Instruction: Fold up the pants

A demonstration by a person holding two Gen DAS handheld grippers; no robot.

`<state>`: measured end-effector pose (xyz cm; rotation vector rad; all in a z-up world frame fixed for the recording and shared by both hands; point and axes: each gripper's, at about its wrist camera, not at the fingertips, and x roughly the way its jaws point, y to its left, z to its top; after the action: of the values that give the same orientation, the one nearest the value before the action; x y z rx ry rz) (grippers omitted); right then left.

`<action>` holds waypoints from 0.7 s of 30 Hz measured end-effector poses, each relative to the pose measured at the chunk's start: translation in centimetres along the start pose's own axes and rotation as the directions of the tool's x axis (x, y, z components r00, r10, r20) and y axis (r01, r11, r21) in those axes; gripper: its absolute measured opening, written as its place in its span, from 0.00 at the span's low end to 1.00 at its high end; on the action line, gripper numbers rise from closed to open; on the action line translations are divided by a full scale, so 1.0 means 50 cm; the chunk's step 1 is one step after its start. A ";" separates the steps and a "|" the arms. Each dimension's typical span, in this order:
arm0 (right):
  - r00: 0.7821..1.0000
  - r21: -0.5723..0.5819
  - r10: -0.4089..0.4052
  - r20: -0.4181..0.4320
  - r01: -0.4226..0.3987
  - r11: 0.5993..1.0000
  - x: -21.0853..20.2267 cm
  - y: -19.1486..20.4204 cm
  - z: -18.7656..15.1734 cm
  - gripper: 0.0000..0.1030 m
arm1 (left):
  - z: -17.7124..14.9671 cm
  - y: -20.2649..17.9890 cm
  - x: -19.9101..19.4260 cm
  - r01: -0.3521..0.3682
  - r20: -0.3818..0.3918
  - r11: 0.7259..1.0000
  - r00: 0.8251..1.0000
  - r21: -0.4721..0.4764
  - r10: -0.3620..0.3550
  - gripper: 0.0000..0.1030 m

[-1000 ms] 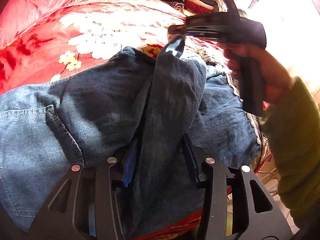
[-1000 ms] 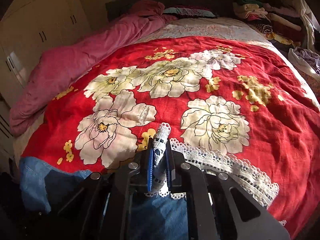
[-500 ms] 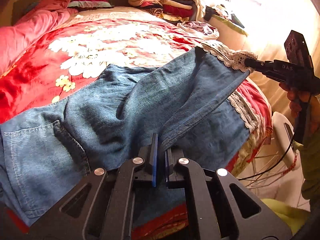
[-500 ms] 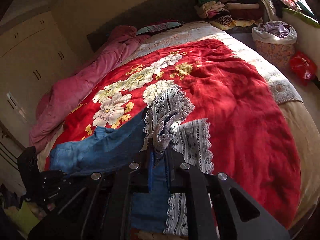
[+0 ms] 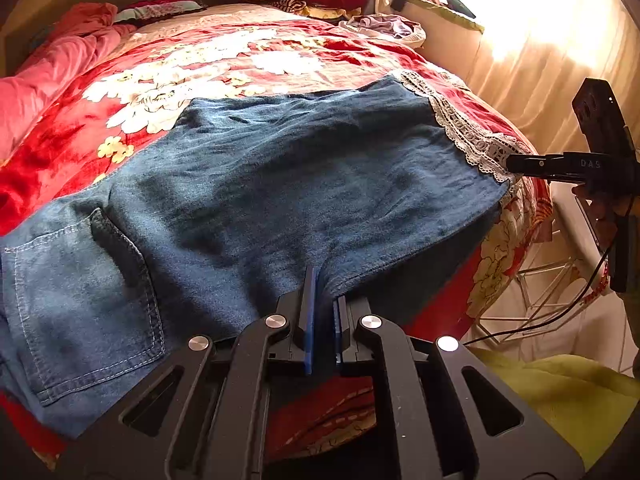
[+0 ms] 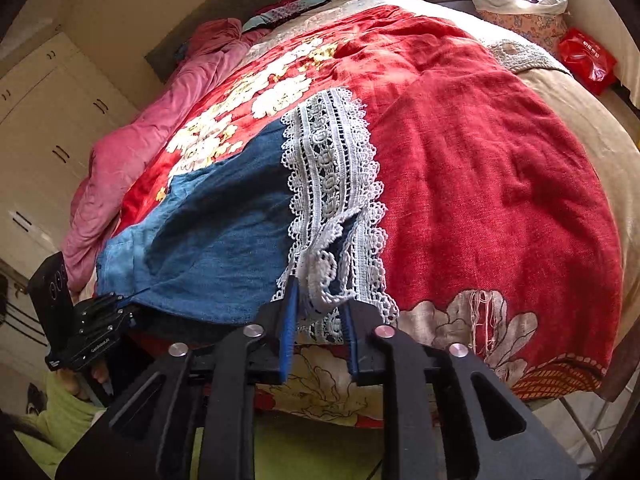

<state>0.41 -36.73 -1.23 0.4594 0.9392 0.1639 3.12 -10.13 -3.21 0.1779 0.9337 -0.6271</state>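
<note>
Pinching the pants (image 5: 280,184) edge in my left gripper (image 5: 323,312), I'm parting my right gripper (image 6: 318,312) (lace hem (image 6: 332,184) loose between); basket (image 6: 524,20) holding clothes.

Both wrist views close, angled down; share jeans (image 5: 280,184) on bed (image 6: 480,160).

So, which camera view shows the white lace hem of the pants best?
The right wrist view: the lace hem fills the middle, its pattern sharp, bunched between the opening jaws of the right gripper. The left wrist view shows the lace hem only as a thin, distant strip along the far edge of the pants.
</note>
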 end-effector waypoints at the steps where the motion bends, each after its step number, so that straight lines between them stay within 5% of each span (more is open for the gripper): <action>1: 1.000 0.008 0.005 0.004 -0.005 1.000 -0.002 -0.004 0.001 0.24 | 0.001 -0.001 -0.001 -0.002 0.001 1.000 1.000 0.000 0.002 0.02; 5: 0.999 0.007 -0.030 -0.014 0.030 1.000 0.001 -0.017 -0.005 0.10 | -0.004 -0.012 -0.001 -0.021 -0.014 0.999 1.000 0.029 0.022 0.02; 13: 0.989 -0.090 -0.144 -0.033 0.140 0.986 0.034 -0.020 -0.029 0.10 | -0.024 -0.027 0.016 -0.044 -0.052 0.997 0.998 0.062 0.047 0.03; 15: 0.989 -0.098 -0.143 -0.034 0.139 0.985 0.021 -0.016 -0.023 0.18 | -0.026 -0.025 0.009 -0.033 -0.052 0.998 0.998 0.055 0.036 0.04; 17: 0.985 -0.128 -0.174 0.007 0.173 0.977 -0.007 -0.004 -0.013 0.21 | -0.029 -0.024 -0.002 -0.018 -0.051 0.999 0.998 0.047 0.021 0.09; 19: 0.978 -0.175 -0.191 0.078 0.202 0.964 -0.040 0.018 -0.004 0.21 | -0.033 -0.020 -0.026 0.006 -0.032 0.999 0.999 0.034 -0.005 0.31; 21: 0.981 -0.219 -0.157 0.116 0.179 0.959 -0.055 0.045 0.003 0.22 | -0.038 -0.013 -0.052 0.010 -0.011 1.000 1.000 0.018 -0.010 0.35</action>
<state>-0.95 -35.68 1.88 0.1711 0.8471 0.0926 0.30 -8.80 -2.20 0.1934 0.9402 -0.6444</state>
